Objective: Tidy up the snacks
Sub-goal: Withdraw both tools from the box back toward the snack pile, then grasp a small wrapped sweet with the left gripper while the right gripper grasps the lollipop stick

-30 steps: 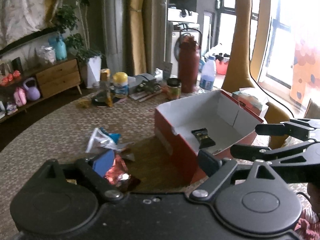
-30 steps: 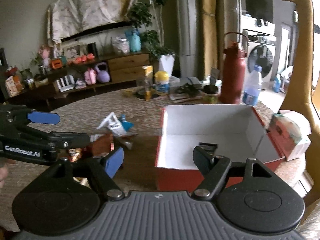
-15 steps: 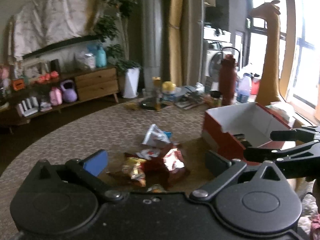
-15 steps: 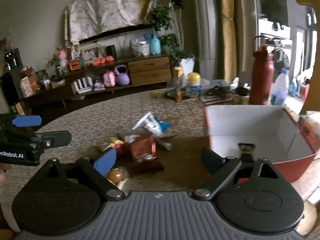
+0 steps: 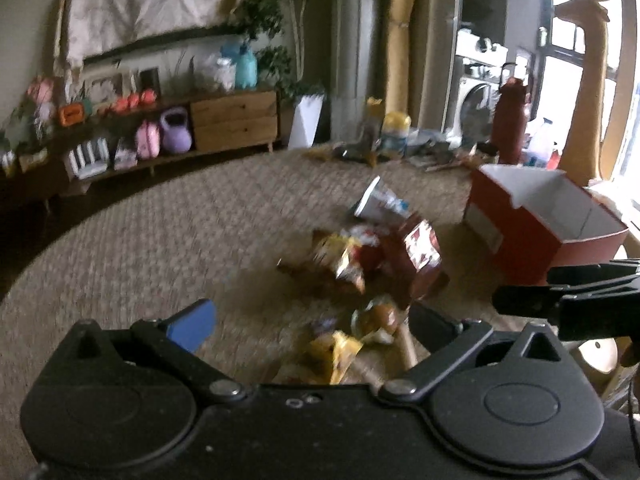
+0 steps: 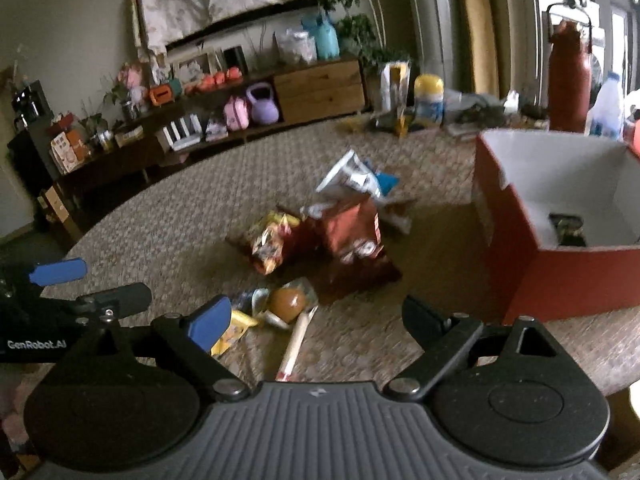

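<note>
One dark snack (image 6: 568, 227) — right view only

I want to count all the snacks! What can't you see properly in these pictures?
- Snack pile, left view: motion blur, labels unreadable.
- Red box inside, left view: hidden by its near wall.
- Dark packet in the box, right view: too small to identify.
- Long stick, right view: bottom hidden behind right tongs.

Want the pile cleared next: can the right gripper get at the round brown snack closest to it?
Probably yes. The right gripper is open, holds nothing, and the brown snack lies just ahead between its fingers, uncovered; only a stick lies beside it.
</note>
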Demonstrator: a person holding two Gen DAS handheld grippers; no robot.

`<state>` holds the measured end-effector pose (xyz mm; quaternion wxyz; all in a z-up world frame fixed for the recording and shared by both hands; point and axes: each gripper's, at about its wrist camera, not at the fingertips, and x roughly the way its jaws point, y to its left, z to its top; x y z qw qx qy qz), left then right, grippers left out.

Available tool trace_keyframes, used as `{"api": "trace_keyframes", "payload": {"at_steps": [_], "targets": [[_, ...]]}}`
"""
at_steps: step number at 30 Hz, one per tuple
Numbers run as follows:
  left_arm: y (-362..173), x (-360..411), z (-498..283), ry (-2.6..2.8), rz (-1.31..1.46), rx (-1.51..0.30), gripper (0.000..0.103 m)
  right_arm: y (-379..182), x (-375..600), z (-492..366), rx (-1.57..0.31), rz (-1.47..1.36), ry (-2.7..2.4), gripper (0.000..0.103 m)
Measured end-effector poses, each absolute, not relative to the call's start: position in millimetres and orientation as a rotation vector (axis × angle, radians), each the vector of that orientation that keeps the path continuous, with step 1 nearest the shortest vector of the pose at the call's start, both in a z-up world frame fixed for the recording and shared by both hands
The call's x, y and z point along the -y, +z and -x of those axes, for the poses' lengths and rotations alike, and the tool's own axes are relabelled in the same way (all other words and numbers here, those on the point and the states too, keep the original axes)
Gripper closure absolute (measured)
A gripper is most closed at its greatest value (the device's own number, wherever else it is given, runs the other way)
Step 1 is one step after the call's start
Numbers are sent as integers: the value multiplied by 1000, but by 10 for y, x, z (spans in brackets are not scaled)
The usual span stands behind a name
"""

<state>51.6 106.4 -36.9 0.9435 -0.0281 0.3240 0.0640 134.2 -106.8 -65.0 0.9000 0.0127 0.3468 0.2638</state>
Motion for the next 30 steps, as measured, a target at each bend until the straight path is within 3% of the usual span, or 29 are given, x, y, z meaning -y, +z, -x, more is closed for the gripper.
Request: {"api": "trace_keyframes", "payload": {"at_steps": [18, 23, 30], "targets": [[-1109, -1255, -555, 98, 26, -769, 1, -1271, 616, -1539, -886, 69, 563, 10], [-1247, -1311, -589, 82, 42, -798, 5, -1382, 527, -1585, -906, 103, 564, 10], [-1372, -1283, -638, 37, 1, -802, 16, -1490, 421, -1676, -926, 133, 557, 23]]}}
